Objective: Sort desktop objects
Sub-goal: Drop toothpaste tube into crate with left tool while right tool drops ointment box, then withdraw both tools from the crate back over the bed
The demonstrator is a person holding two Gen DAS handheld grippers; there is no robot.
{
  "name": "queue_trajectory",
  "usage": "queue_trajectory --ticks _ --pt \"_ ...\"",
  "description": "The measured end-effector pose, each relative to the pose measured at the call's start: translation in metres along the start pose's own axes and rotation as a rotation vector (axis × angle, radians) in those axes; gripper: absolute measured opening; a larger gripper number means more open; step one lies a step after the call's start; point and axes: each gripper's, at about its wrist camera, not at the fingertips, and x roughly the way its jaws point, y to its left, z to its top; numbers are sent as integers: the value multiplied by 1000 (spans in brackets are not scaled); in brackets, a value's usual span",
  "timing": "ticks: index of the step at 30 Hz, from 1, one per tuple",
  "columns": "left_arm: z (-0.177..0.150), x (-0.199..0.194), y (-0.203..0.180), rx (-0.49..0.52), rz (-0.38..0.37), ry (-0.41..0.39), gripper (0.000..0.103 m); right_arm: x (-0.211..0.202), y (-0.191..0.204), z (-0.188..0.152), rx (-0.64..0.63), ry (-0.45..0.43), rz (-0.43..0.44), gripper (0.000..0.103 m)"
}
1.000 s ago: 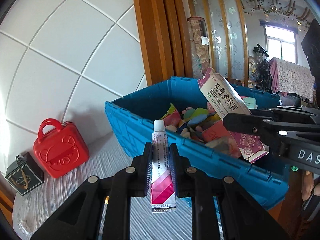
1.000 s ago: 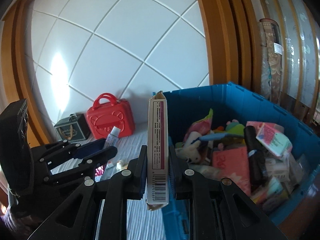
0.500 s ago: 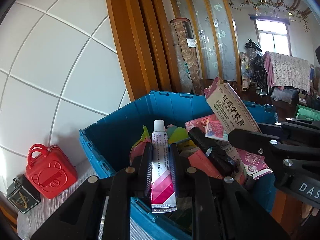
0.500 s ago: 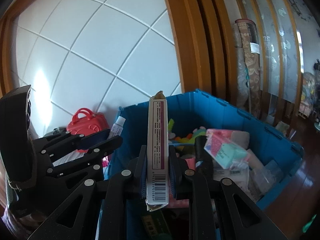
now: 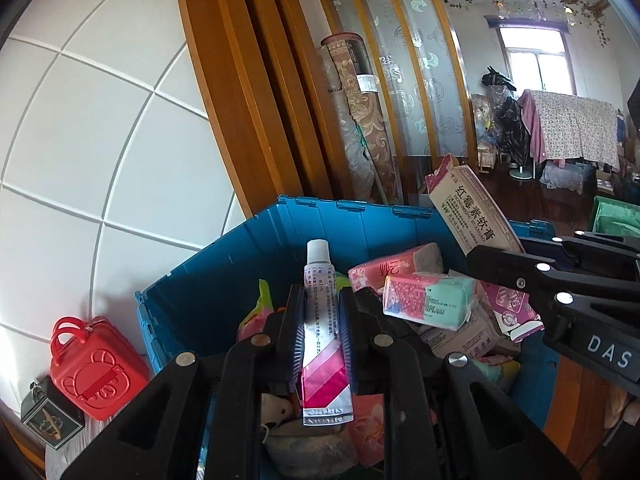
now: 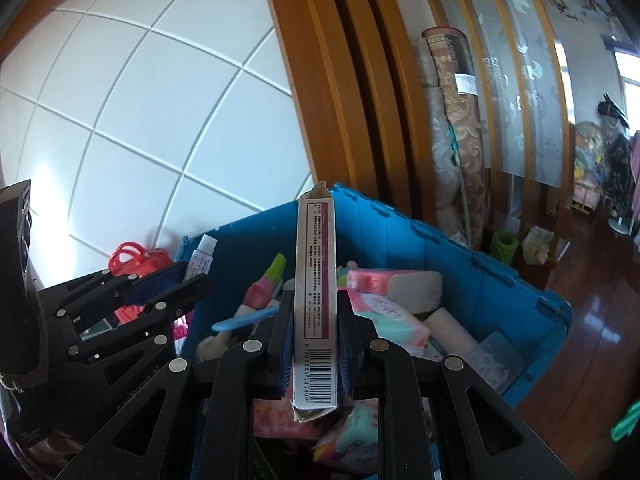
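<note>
Ointment tube (image 5: 323, 332): crinkled shiny foil, white plastic cap; carton (image 6: 315, 304): matt card, torn end; crate (image 5: 224, 280): smooth blue plastic; red case (image 5: 98, 376): glossy plastic; door frame (image 5: 248, 100): varnished wood

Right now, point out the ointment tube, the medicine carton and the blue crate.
ointment tube (image 5: 322, 328), left wrist view, on its printed body.
medicine carton (image 6: 315, 296), right wrist view, on its narrow side.
blue crate (image 6: 404, 236), right wrist view, on its far wall.

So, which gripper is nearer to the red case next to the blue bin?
Left. The left gripper, shut on the tube, is on the side of the bin nearest the red case. The right gripper, holding the box, is farther along the bin.
</note>
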Motion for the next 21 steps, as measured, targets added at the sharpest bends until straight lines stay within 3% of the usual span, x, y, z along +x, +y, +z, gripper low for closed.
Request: queue_trajectory --ticks 8,9,10,11,12,13,15,21 --pt "11 14 -5 10 22 25 18 12 -9 16 17 -21 -35 20" --pt "12 16 -5 6 34 30 24 14 -11 17 21 -27 -39 23" --pt "13 16 -3 0 52 32 33 16 -12 20 22 -28 -36 32" --pt "13 17 -1 -5 68 35 62 17 -12 21 23 -31 -38 40" --pt "13 16 1 -11 92 30 92 15 -13 22 23 -44 -48 64" --pt "12 12 3 -16 120 5 101 13 -11 21 16 -65 -57 75" --pt "12 4 5 -17 147 -38 103 12 -8 23 -3 -75 -65 75" --pt "14 2 12 -40 161 -32 103 12 -4 22 -8 -72 -59 75"
